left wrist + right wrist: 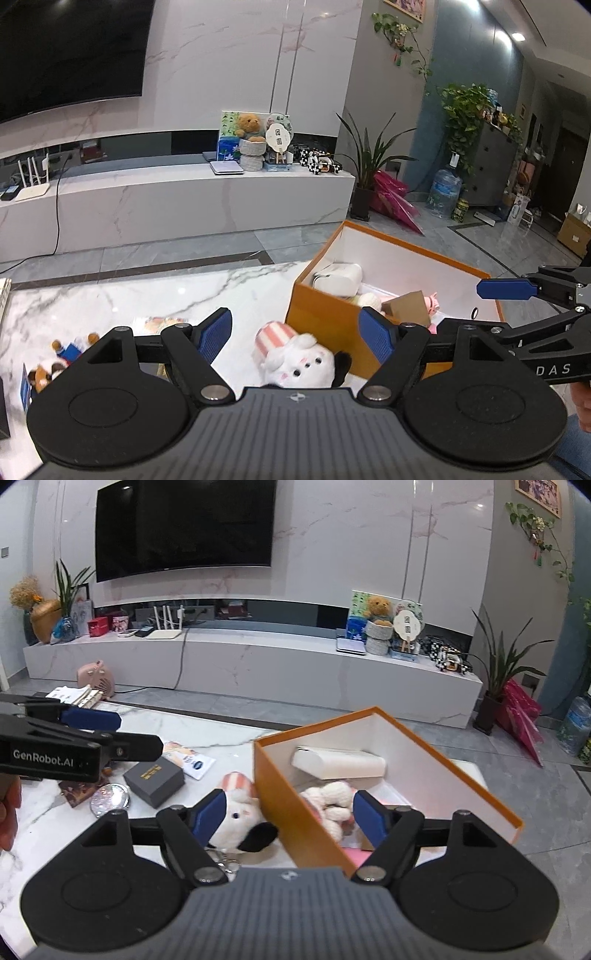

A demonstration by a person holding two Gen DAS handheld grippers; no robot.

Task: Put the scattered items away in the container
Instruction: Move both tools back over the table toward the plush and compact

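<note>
Left wrist view takes in the marble table (147, 295), its far edge running along the grey floor with bare stone left of the orange box (325, 314). The box sits at the table's right end, open-topped, its near wall touching the white plush toy (295, 358) (pink-striped hat, black ear) that lies on the table outside it. Inside the box are a white case (340, 762) and a pale knitted toy (328, 801). The left gripper (295, 332) is spread wide and holds nothing, the plush toy in the gap between its fingers. The right gripper (290, 814) is equally wide and empty, straddling the box's near corner. Further left on the table lie a dark gift box (154, 777), a glittery round mirror (110, 798) and a leaflet (190, 760), with clear stone between them.
</note>
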